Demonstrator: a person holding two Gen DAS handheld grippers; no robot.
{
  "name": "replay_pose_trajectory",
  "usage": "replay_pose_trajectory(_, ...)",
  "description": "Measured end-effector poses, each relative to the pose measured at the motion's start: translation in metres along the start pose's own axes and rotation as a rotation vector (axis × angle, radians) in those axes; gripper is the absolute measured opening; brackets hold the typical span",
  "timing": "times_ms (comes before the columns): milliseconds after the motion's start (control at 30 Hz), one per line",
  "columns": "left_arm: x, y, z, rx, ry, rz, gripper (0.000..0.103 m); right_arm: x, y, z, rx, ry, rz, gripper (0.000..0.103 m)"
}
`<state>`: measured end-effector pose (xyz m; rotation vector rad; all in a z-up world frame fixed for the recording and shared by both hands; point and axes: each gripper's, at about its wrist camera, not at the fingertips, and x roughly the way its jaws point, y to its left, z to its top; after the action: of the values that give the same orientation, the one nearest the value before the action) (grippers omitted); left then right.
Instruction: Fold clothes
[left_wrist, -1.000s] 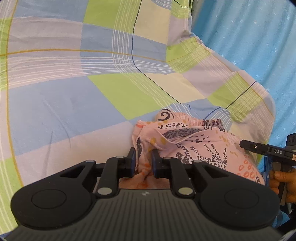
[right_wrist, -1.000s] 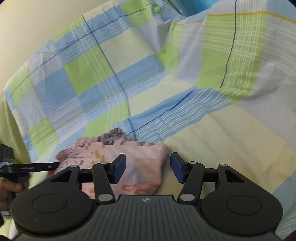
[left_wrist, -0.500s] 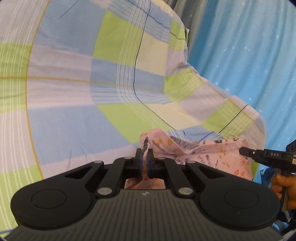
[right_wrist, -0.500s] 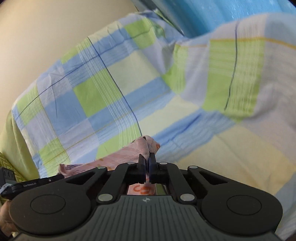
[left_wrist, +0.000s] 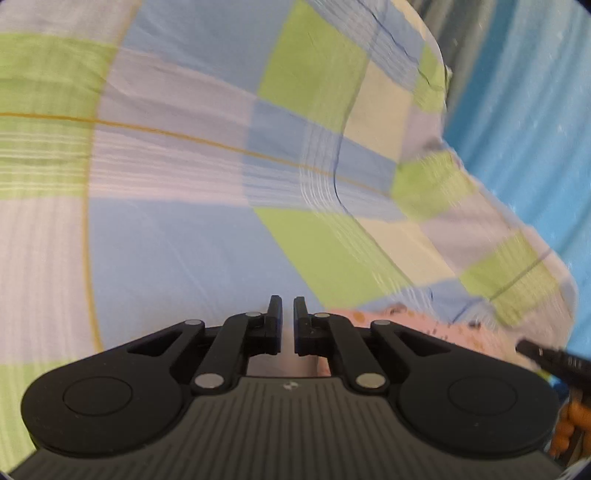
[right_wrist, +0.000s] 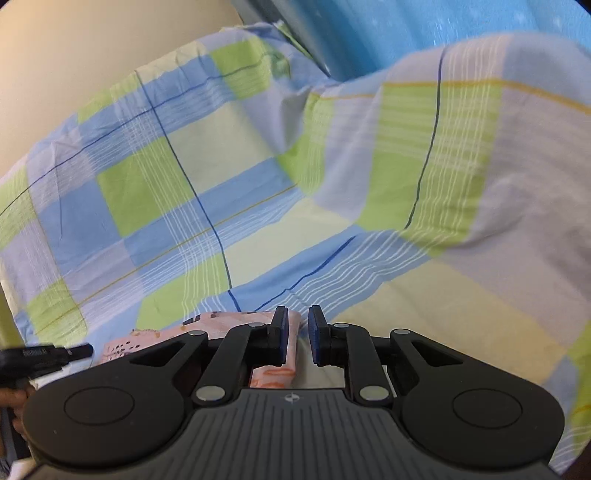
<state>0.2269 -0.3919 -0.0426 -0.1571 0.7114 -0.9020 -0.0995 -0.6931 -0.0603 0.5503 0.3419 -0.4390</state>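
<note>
Checked bedsheet (left_wrist: 177, 251) in blue, green, pale yellow and lilac squares: it covers the bed and fills most of both wrist views. Blue curtain (left_wrist: 535, 110): behind the bedsheet's far edge, upper right in the left wrist view. Cream wall (right_wrist: 92, 40): beyond the bedsheet's upper left edge in the right wrist view.

Pink patterned garment (right_wrist: 221, 325): lies bunched on the bedsheet near its front edge; in the left wrist view only a strip shows (left_wrist: 436, 325), blurred.

Left hand-held gripper (left_wrist: 288, 319): jaws slightly parted, nothing between them, over the bedsheet just left of the garment. Right hand-held gripper (right_wrist: 297, 328): jaws slightly parted; the garment's right edge lies beneath the left finger, the gap itself over bare bedsheet.

A hand (left_wrist: 570, 424): partly visible right of the garment, at the frame edge.
</note>
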Motion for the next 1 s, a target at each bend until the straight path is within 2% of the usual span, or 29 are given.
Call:
replay_pose_trajectory(100, -0.017, -0.017, -0.003, 0.027, 0.003, -0.027, 0.003, -0.018, 0.016, -0.003, -0.091, -0.016, 0.014, 0.019)
replay_pose_trajectory(167, -0.014, -0.035, -0.01, 0.059, 0.043, -0.051, 0.004, -0.021, 0.028, -0.009, -0.131, -0.002, 0.034, 0.024)
replay_pose_trajectory(233, -0.004, -0.048, -0.015, 0.096, 0.076, -0.038, 0.006, -0.017, 0.039, -0.013, -0.159, 0.026, 0.04, 0.026)
replay_pose_trajectory(267, 0.001, -0.051, -0.016, 0.11, 0.084, -0.021, 0.008, -0.014, 0.041, -0.014, -0.178, 0.035, 0.041, 0.026)
replay_pose_trajectory(300, 0.005, -0.051, -0.016, 0.122, 0.089, -0.001, 0.016, -0.012, 0.041, -0.014, -0.194, 0.043, 0.04, 0.028)
replay_pose_trajectory(367, 0.01, -0.044, -0.015, 0.13, 0.104, 0.009, 0.024, -0.008, 0.033, -0.012, -0.183, 0.042, 0.032, 0.033)
replay_pose_trajectory(433, 0.013, -0.035, -0.015, 0.135, 0.129, 0.004, 0.027, -0.001, 0.016, -0.009, -0.096, 0.061, 0.045, 0.035)
replay_pose_trajectory(533, 0.017, -0.022, -0.015, 0.138, 0.159, -0.005, 0.027, 0.012, -0.007, -0.009, 0.03, 0.089, 0.076, 0.035)
replay_pose_trajectory(633, 0.019, -0.018, -0.014, 0.117, 0.173, -0.043, 0.026, 0.023, -0.016, -0.009, 0.084, 0.105, 0.1, 0.036)
replay_pose_trajectory(733, 0.024, -0.025, -0.013, 0.176, 0.209, -0.073, 0.023, 0.033, -0.018, -0.011, 0.125, 0.112, 0.106, 0.038)
replay_pose_trajectory(767, 0.026, -0.028, -0.013, 0.202, 0.217, -0.075, 0.009, 0.036, -0.018, -0.011, 0.137, 0.11, 0.109, 0.038)
replay_pose_trajectory(800, 0.028, -0.03, -0.014, 0.226, 0.223, -0.074, 0.003, 0.038, -0.018, -0.01, 0.146, 0.109, 0.11, 0.037)
replay_pose_trajectory(833, 0.029, -0.031, -0.014, 0.238, 0.222, -0.077, 0.002, 0.04, -0.017, -0.01, 0.154, 0.114, 0.114, 0.033)
replay_pose_trajectory(867, 0.027, -0.029, -0.015, 0.234, 0.213, -0.082, 0.001, 0.042, -0.017, -0.009, 0.16, 0.126, 0.118, 0.013)
replay_pose_trajectory(900, 0.024, -0.028, -0.014, 0.233, 0.194, -0.084, 0.0, 0.044, -0.016, -0.008, 0.156, 0.141, 0.119, 0.004)
replay_pose_trajectory(1000, 0.014, -0.026, -0.009, 0.235, 0.103, -0.086, 0.0, 0.037, -0.009, -0.004, 0.099, 0.117, 0.081, 0.003)
